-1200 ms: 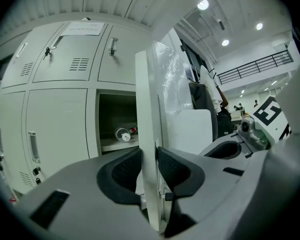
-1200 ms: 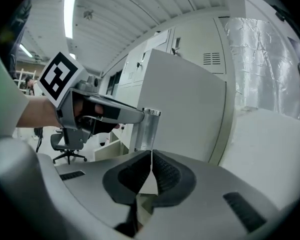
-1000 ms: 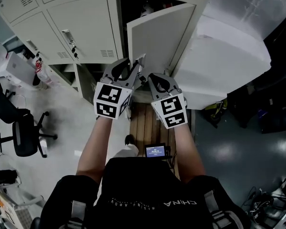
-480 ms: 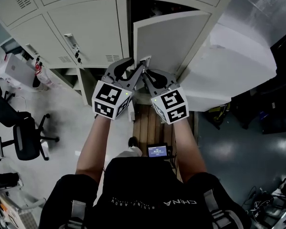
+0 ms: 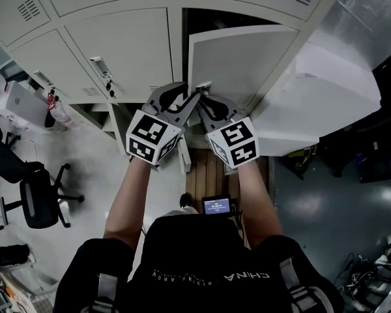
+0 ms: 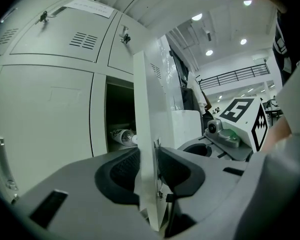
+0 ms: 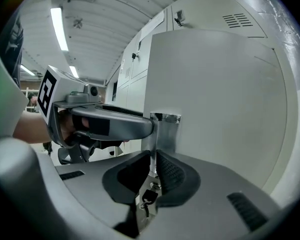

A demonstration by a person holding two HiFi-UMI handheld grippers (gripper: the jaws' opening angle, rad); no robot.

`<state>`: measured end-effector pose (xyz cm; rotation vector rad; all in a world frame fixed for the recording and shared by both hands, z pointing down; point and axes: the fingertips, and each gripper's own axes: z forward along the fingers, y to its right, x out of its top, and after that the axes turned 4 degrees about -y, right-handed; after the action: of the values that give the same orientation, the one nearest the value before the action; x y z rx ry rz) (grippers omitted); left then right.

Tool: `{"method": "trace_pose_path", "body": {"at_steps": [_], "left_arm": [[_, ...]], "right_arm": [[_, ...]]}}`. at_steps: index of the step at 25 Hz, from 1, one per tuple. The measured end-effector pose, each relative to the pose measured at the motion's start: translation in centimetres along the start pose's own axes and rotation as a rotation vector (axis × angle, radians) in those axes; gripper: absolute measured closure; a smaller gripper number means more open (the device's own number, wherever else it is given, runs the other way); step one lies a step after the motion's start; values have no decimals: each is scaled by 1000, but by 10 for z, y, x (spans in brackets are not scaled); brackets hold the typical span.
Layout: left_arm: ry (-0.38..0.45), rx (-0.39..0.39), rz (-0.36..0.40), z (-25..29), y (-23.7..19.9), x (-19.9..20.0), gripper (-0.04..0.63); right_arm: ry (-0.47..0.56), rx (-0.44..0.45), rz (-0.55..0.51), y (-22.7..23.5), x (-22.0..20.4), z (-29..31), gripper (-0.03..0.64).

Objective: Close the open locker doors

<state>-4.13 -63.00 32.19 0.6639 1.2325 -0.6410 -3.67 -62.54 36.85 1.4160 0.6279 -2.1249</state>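
Note:
The open locker door (image 5: 241, 57) is a pale grey panel standing out from the locker bank, with a dark compartment (image 5: 205, 18) behind it. My left gripper (image 5: 190, 100) is shut on the door's free edge (image 6: 146, 134), which runs between its jaws in the left gripper view (image 6: 149, 171). My right gripper (image 5: 206, 100) meets it from the right, shut on the metal latch plate (image 7: 160, 134) at that same edge (image 7: 153, 171). Keys (image 7: 149, 196) hang below the latch. A bottle-like item (image 6: 122, 135) lies inside the compartment.
Closed locker doors (image 5: 117, 44) fill the wall to the left, with a dark opening (image 5: 94, 113) lower down. A big white wrapped block (image 5: 326, 90) stands right of the door. Wooden planks (image 5: 208, 168) and a small screen (image 5: 216, 206) lie below; an office chair (image 5: 39, 194) sits far left.
The right gripper has moved left and up to the door's edge, beside the left gripper. Both grippers and the door have shifted toward the lockers.

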Motion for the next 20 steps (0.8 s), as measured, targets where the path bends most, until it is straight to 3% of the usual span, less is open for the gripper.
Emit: {"method": "trace_pose_path", "body": {"at_steps": [7,13,20], "left_arm": [[4,-22,29,6,-17,1,480],[11,37,104,6,-33,1,479],[-1,60,75,0,-48,-13,479]], "right_arm": [[9,-13,33,7,6,16,580],[4,-33,35,15,10,29,580],[-11,-65,62,27,15,49,580]]}}
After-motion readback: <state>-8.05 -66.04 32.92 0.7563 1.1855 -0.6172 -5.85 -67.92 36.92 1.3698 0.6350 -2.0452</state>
